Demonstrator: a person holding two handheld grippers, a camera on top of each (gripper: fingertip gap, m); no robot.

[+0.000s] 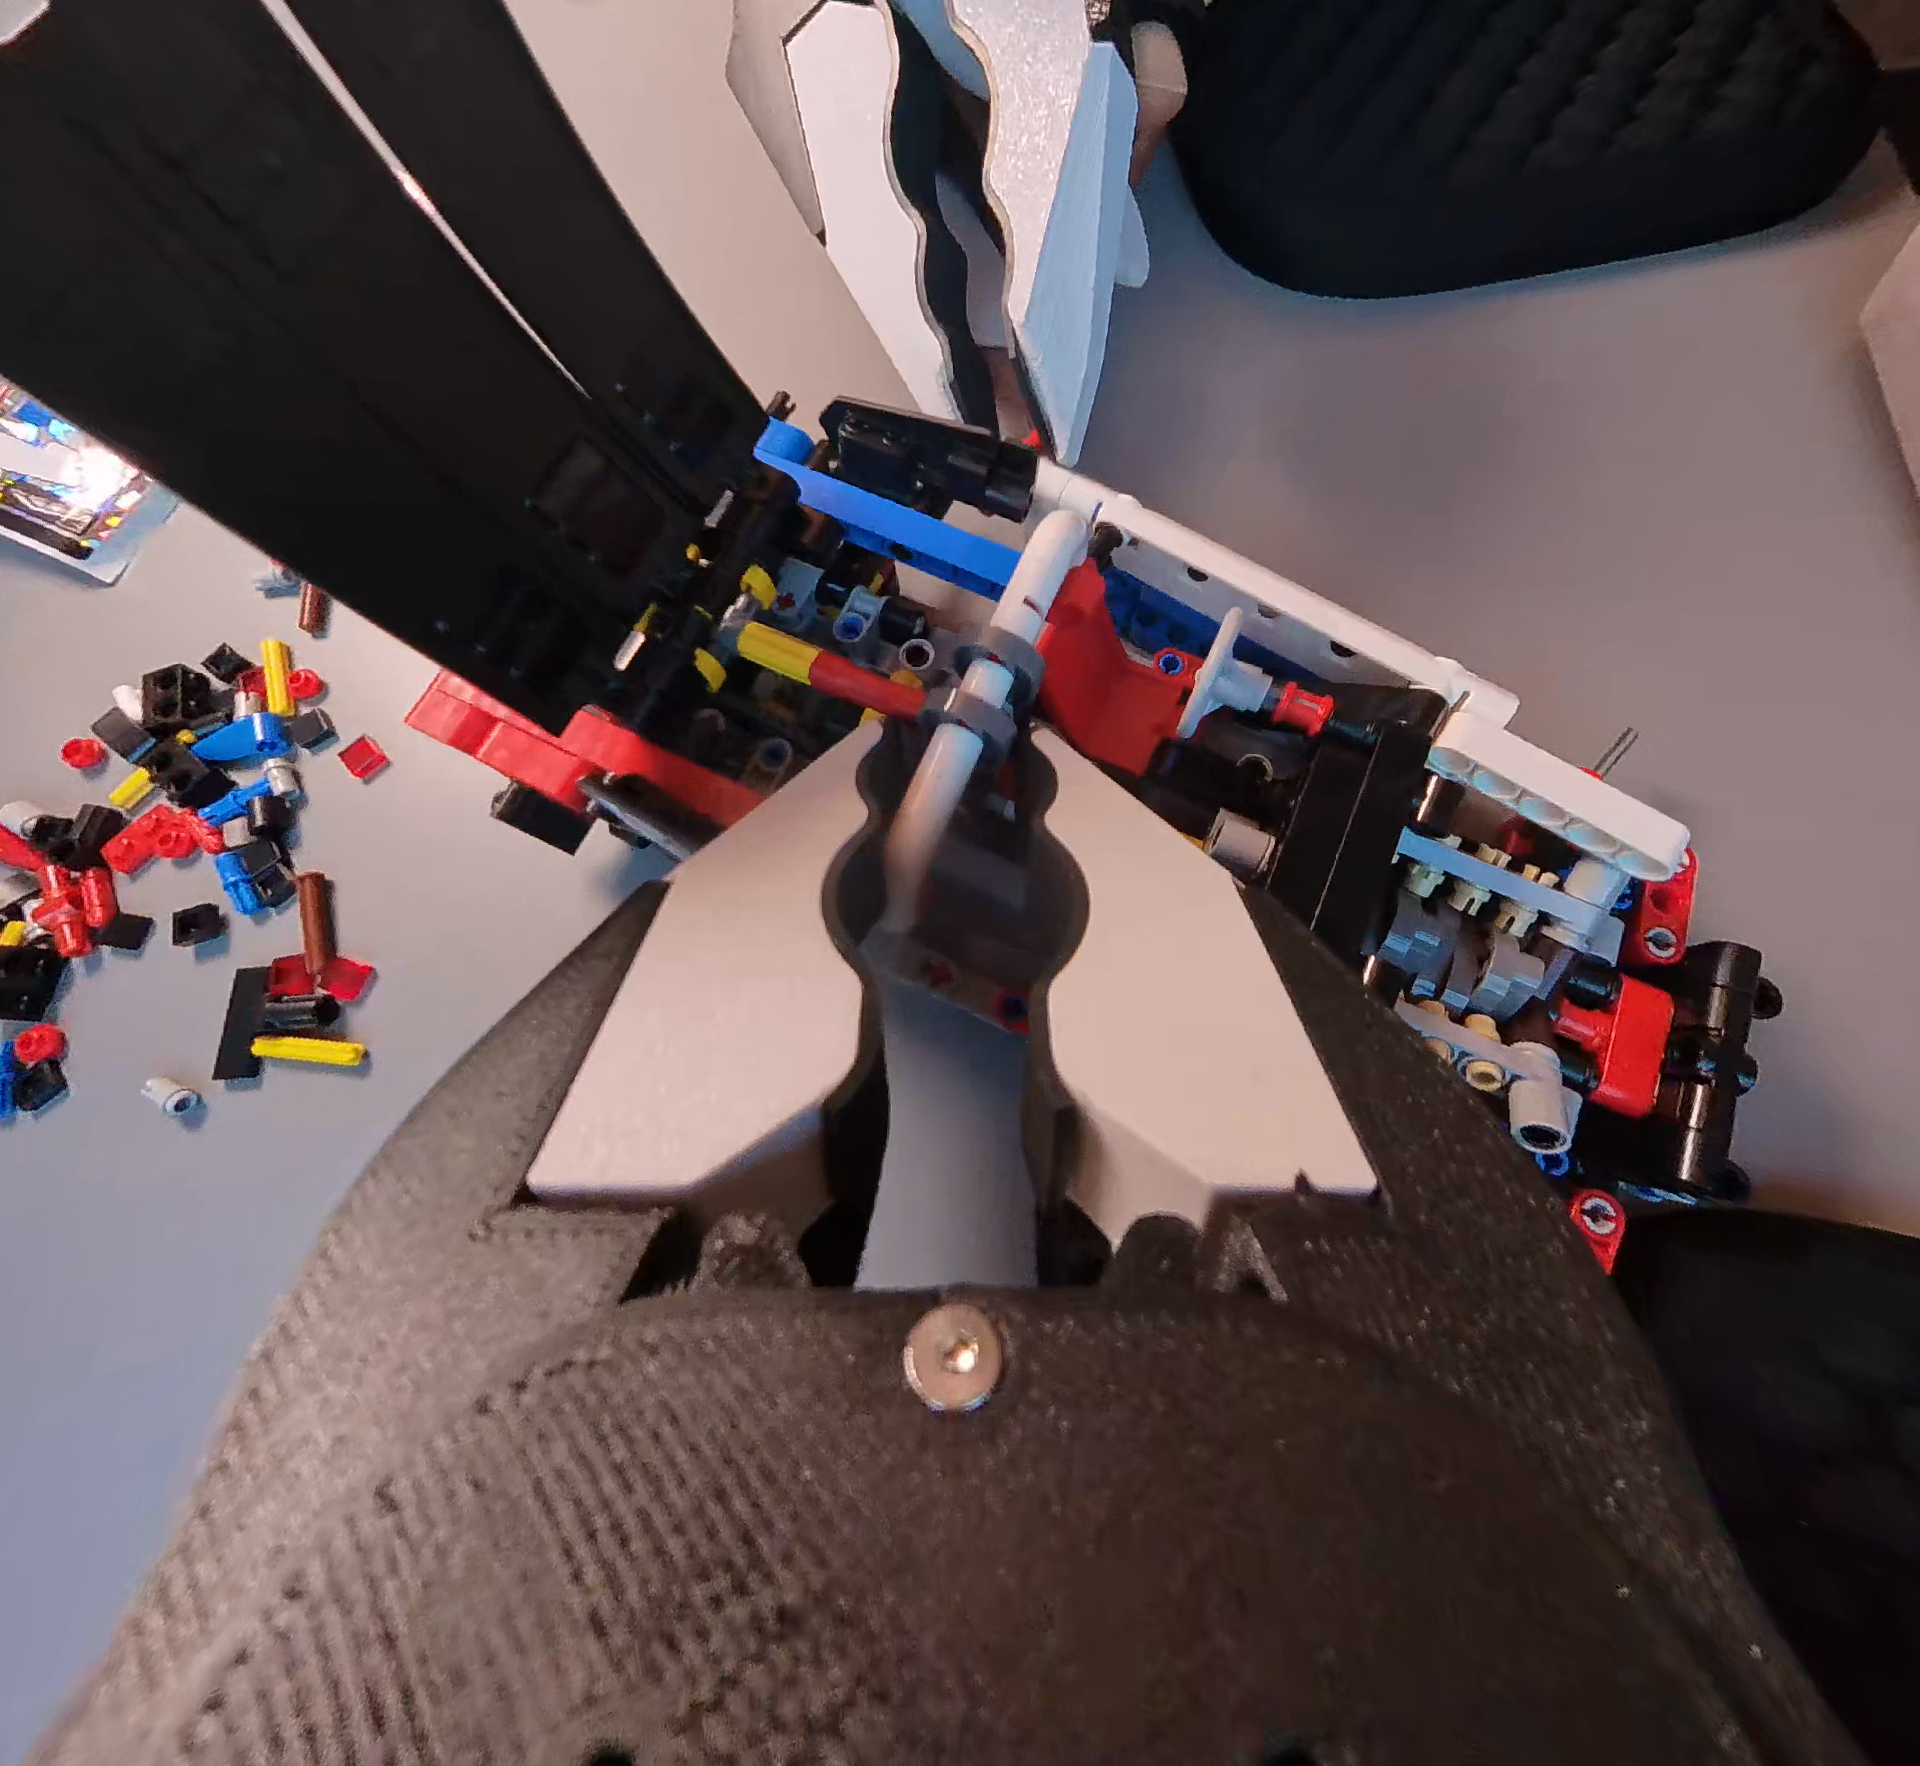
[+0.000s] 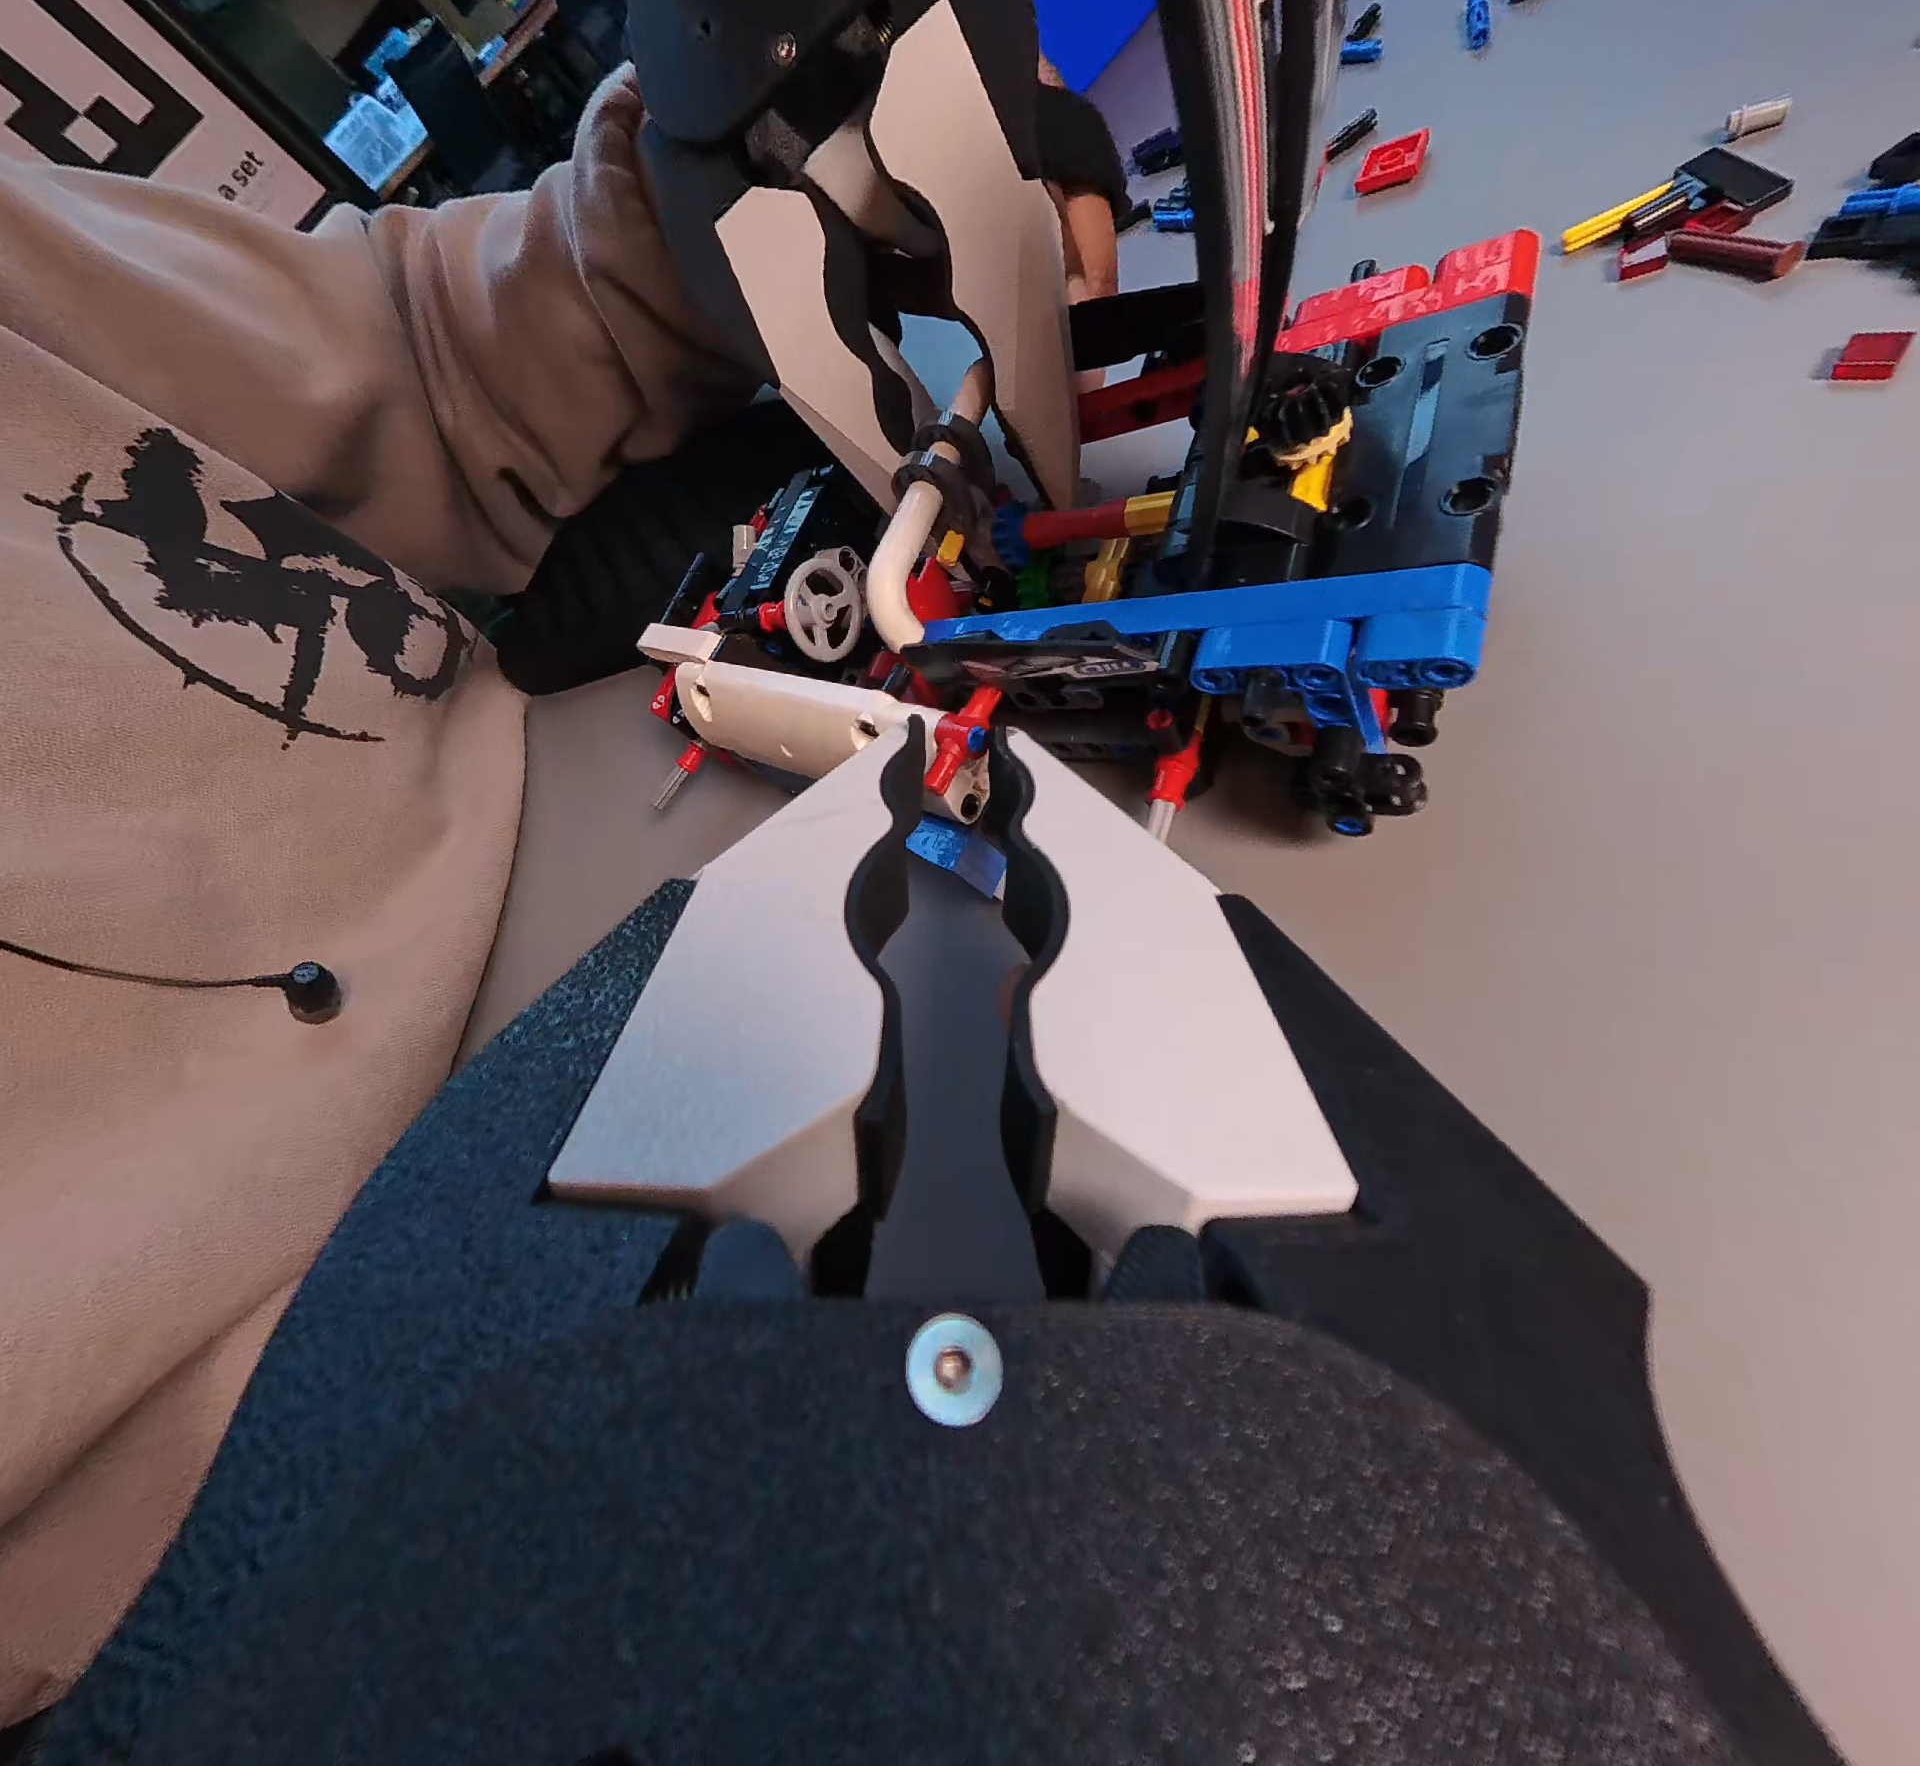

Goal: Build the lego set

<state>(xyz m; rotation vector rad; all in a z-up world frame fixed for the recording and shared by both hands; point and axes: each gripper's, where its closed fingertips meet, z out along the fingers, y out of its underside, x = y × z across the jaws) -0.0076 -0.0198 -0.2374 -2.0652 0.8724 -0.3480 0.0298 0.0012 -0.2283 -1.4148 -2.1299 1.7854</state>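
Left gripper: nearest the lens; jaws drawn in on a dark grey brick assembly with a curved grey tube running up out of it; same tube seen from the right wrist view, arching down into the model.
Step in hand (judged): seating the tube's free end into the chassis; best done with a straight, gentle push along the tube's line, no twisting, so the grey collar on it stays put.
Right gripper: jaws nearly closed around a small red pin with a white connector at the model's near edge; likely bracing, so hold firm and level.
Lego vehicle chassis: lying on the grey tabletop between both grippers; red, blue, white and black beams, yellow and red axle, small grey steering wheel.
Loose parts: scattered on the tabletop beside the chassis.
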